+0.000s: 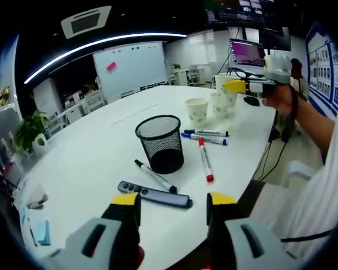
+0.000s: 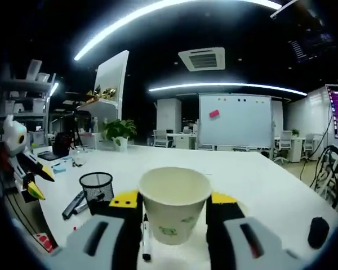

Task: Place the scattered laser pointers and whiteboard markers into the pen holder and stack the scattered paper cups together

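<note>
A black mesh pen holder [image 1: 160, 143] stands on the white table [image 1: 90, 157]. In front of it lie a black laser pointer [image 1: 155, 194] and a black marker [image 1: 155, 175], with a red marker [image 1: 205, 160] to their right. A blue marker [image 1: 204, 138] and another black marker [image 1: 208, 133] lie behind that. My left gripper [image 1: 173, 203] hovers open just short of the laser pointer. Two paper cups [image 1: 196, 110] [image 1: 219, 104] stand farther back. My right gripper [image 2: 174, 201] is shut on a third paper cup [image 2: 173, 209], also seen as right gripper [image 1: 238, 86]. The pen holder [image 2: 97, 189] and left gripper [image 2: 40, 183] show at left.
The table's near edge runs right of the red marker, where the person's arm [image 1: 304, 118] reaches in. Blue sticky notes [image 1: 43, 232] lie at the left edge. A black mouse [image 2: 318, 232] sits at right. A whiteboard [image 2: 235, 119] and a plant [image 2: 119, 130] stand behind.
</note>
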A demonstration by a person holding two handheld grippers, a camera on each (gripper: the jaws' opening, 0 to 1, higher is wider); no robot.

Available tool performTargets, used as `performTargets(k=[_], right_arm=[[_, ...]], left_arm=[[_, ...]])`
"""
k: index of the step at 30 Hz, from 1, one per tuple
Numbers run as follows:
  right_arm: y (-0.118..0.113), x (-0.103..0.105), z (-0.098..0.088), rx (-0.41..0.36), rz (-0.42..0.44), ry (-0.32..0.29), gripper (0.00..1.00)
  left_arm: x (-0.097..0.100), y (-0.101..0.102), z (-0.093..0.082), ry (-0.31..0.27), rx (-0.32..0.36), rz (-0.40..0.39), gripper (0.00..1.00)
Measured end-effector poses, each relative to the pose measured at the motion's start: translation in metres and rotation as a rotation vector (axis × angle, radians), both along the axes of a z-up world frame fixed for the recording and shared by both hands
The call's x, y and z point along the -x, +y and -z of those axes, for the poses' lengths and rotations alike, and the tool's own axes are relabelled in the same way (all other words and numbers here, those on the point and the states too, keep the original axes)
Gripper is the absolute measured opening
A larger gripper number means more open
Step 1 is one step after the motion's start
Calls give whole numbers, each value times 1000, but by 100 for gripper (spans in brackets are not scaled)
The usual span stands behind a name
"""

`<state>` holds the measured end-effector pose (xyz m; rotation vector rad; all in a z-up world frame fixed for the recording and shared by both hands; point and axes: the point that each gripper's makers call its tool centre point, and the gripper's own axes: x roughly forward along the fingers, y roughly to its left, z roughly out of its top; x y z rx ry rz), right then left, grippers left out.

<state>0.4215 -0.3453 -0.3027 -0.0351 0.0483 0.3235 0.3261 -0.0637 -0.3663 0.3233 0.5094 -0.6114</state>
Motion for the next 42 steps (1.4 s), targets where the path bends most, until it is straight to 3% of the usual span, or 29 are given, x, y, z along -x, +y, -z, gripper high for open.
performTargets(k=[42], right_arm=[[-14, -13, -19, 27, 27, -40, 44]], left_arm=[[0, 6, 6, 14, -10, -7, 47]])
